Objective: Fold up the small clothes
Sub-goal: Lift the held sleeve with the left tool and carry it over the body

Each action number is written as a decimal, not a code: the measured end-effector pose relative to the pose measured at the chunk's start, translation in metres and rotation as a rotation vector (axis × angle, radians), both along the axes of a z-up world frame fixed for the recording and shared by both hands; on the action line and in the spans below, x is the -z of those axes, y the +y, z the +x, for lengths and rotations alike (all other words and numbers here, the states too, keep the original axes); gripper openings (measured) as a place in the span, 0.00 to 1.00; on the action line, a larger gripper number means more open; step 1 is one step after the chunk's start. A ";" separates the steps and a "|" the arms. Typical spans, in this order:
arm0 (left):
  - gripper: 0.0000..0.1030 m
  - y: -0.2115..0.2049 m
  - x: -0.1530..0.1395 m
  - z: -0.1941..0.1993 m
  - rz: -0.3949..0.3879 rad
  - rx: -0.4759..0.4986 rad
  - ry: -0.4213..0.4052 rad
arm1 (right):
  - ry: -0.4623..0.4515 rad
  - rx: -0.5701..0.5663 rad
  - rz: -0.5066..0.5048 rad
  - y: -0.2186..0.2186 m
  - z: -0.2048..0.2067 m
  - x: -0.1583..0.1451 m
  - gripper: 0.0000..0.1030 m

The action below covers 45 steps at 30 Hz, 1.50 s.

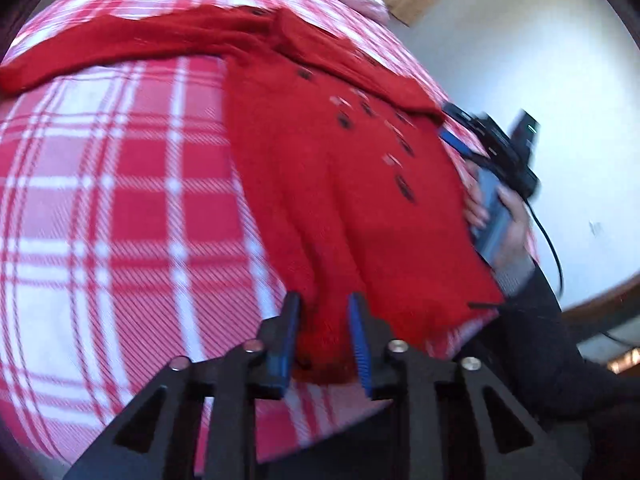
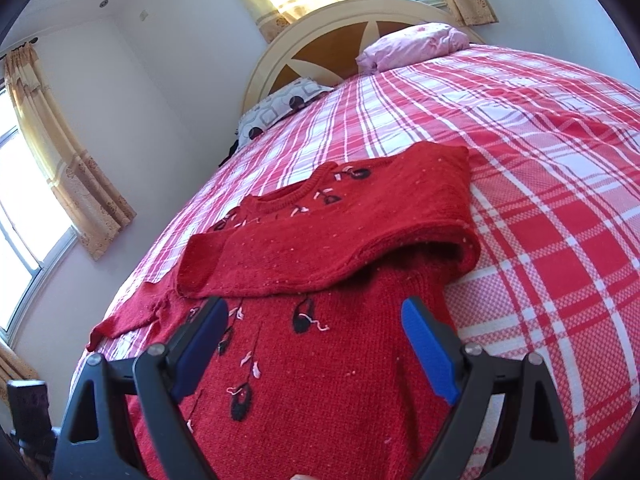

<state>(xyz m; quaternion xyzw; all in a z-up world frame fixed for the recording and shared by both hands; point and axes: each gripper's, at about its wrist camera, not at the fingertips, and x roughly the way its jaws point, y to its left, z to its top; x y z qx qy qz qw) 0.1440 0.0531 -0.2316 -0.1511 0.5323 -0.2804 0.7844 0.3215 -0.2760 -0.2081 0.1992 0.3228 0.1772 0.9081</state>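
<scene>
The red sweater (image 2: 320,360) lies flat on the bed (image 2: 540,208) near its foot edge, one sleeve folded across the chest. The left hand-held gripper (image 1: 324,336) has its jaws partly apart around the hem. The right hand-held gripper (image 2: 316,344) hovers wide apart above the sweater.

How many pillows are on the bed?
2. A pink pillow lies against the headboard toward the right, and a grey patterned pillow sits lower at the bed's left corner. Others may be hidden outside the view.
</scene>
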 end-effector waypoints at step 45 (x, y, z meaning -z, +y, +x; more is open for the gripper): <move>0.43 0.295 -0.009 0.092 0.009 -1.017 -0.007 | 0.027 -0.007 -0.065 0.011 0.004 0.003 0.92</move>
